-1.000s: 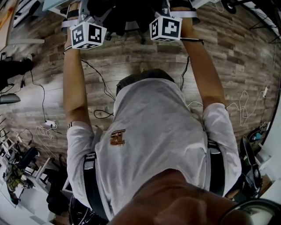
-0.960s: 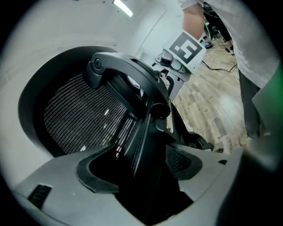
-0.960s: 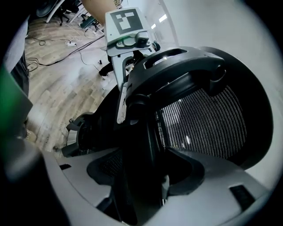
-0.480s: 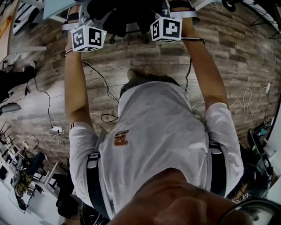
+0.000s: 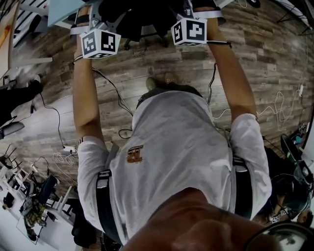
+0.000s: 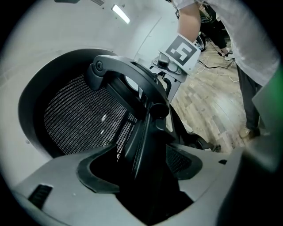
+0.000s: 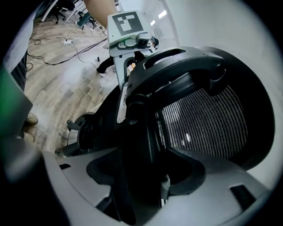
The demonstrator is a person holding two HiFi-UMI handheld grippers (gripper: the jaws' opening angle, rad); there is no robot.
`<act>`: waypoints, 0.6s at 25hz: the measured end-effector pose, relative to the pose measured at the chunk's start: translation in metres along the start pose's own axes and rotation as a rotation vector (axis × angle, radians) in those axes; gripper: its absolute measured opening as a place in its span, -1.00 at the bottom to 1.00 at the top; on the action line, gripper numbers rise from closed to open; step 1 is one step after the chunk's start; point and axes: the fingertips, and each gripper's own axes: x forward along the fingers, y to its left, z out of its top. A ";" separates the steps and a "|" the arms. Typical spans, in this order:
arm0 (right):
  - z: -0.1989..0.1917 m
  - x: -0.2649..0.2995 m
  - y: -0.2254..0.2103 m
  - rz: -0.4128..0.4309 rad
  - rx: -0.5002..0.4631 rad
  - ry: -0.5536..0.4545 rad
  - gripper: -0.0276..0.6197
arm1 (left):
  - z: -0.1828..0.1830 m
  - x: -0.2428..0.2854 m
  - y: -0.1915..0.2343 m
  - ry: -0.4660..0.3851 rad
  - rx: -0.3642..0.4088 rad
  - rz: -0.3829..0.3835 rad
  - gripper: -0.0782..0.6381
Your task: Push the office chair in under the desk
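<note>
The black office chair [image 5: 142, 19] is at the top of the head view, partly cut off by the frame edge. Its mesh backrest [image 6: 84, 119] fills the left gripper view, and the same backrest [image 7: 203, 119] fills the right gripper view. My left gripper [image 6: 146, 163] is shut on the backrest's left rim. My right gripper [image 7: 141, 172] is shut on the right rim. Both marker cubes show in the head view, the left gripper [image 5: 99, 29] and the right gripper [image 5: 189, 19]. A pale desk top [image 5: 64, 7] lies at the top left, beside the chair.
Cables [image 5: 110, 86] and a power strip [image 5: 68, 148] trail across the wood floor on the left. More cables [image 5: 279, 105] lie on the right. My shoes [image 5: 158, 82] stand just behind the chair. Dark furniture and gear crowd the lower left [image 5: 34, 196] and right edge [image 5: 292, 147].
The floor has slid down in the head view and my shoes have come into sight. Both grippers stay on the chair, which has gone forward toward the desk.
</note>
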 end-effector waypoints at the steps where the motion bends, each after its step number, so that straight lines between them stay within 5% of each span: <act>1: 0.001 -0.001 0.000 0.005 0.003 0.004 -0.10 | 0.000 -0.001 0.000 0.002 0.001 -0.001 0.23; 9: 0.013 -0.024 -0.004 0.039 0.107 -0.027 -0.10 | 0.003 -0.022 -0.004 0.005 -0.067 0.002 0.23; 15: 0.029 -0.058 -0.011 0.055 0.302 -0.120 -0.10 | 0.031 -0.057 0.009 -0.148 -0.320 0.058 0.23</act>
